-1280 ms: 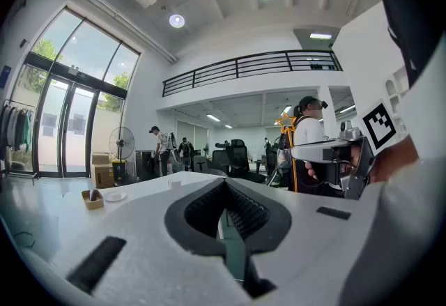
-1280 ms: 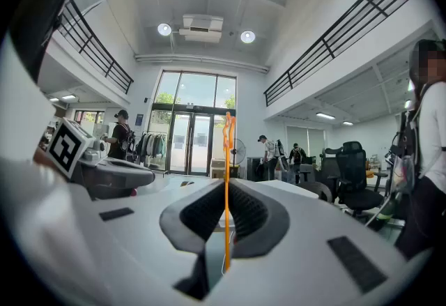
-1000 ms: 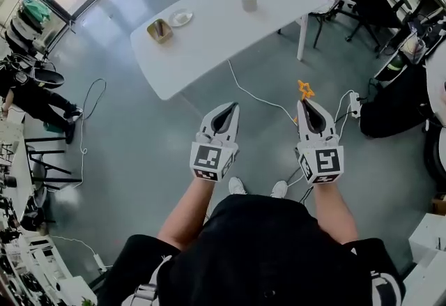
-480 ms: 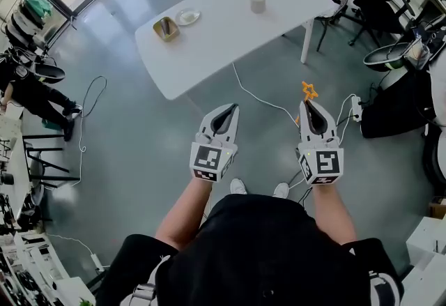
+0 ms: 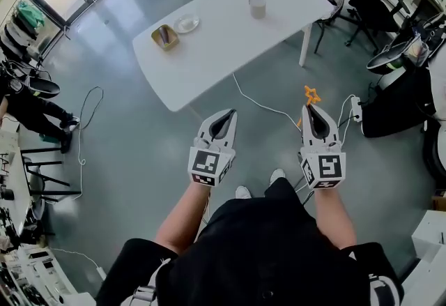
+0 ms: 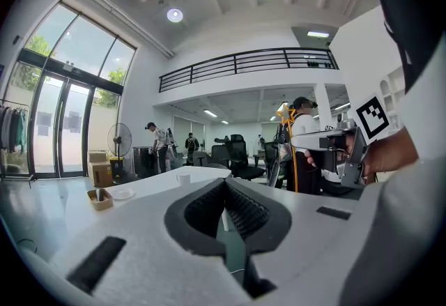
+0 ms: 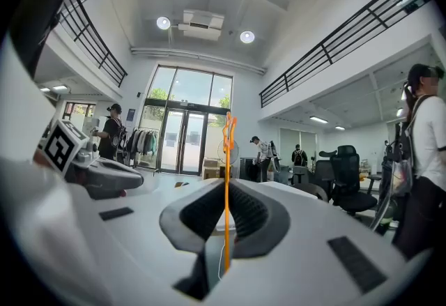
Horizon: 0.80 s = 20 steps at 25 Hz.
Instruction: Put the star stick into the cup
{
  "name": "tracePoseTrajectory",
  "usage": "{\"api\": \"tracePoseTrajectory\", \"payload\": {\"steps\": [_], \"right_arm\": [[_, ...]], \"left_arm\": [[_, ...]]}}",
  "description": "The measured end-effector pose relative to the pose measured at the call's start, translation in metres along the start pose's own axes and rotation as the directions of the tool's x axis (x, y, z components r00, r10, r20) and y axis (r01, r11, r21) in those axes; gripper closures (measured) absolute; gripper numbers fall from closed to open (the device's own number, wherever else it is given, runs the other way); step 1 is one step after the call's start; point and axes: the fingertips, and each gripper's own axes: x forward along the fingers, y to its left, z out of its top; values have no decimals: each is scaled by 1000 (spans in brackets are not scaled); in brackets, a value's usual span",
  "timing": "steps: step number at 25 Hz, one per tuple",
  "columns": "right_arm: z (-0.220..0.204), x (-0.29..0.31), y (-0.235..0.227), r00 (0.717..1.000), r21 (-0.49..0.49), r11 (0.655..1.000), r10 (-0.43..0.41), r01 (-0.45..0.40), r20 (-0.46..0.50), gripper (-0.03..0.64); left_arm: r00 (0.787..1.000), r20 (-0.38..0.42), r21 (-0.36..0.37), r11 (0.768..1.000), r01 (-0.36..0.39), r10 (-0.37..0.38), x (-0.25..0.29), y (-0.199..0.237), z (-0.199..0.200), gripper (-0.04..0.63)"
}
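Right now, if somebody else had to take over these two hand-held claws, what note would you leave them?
Left gripper: jaws together, nothing between them, held out in front of the body.
Right gripper: jaws shut on the orange star stick, with the star end poking out past the tips.
Cup: upright on the white table, which stands ahead across open floor and out of reach from here.
Done: the stick is in hand.
Left: walk to the table, lower the stick into the cup, open the right jaws.
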Motion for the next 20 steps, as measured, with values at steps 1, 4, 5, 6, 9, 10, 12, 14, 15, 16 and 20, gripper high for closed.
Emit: {"api": "tracePoseTrajectory", "payload": {"steps": [1,4,5,6,9,10,12,14,15,16,20], "right_arm": [[-3,4,-3,1000,0,1000,-3,3,-4,595],[-13,21,-19,1000,5,1000,-11,11,-14,595],[-15,29,-26,1000,9,1000,-12,12,-15,595],[-17,38,-33,1000,15,1000,-12,12,-15,595],[-20,68,-50,1000,26,1000,-7,8,-15,595],[-22,78,-56,1000,27,1000,-4,5,-16,595],[-26,95,-69,1000,35,999,3,-2,-23,595],[-27,111,-87,1000,48,999,7,-6,-29,595],[-27,118,-95,1000,52,999,9,-7,-30,595],[-26,126,-104,1000,55,998,11,-9,-30,595],[-24,152,-135,999,60,998,24,-22,-23,595]], "left_arm": [[1000,-7,-1,1000,3,-3,4,3,-2,584],[1000,-28,-5,1000,-1,1,25,14,-10,584],[1000,-31,-6,1000,-4,4,34,17,-10,584],[999,-33,-6,1000,-6,6,44,21,-9,584],[999,-39,-7,1000,-9,9,74,31,-6,584],[999,-43,-7,1000,-11,11,85,34,-6,584],[999,-53,-6,1000,-15,15,107,39,-4,584],[998,-67,-14,1000,-14,13,128,43,-2,584],[997,-73,-20,1000,-15,14,138,45,-1,584],[997,-78,-25,999,-19,17,146,47,0,584],[994,-99,-34,998,-57,54,176,60,1,584]]}}
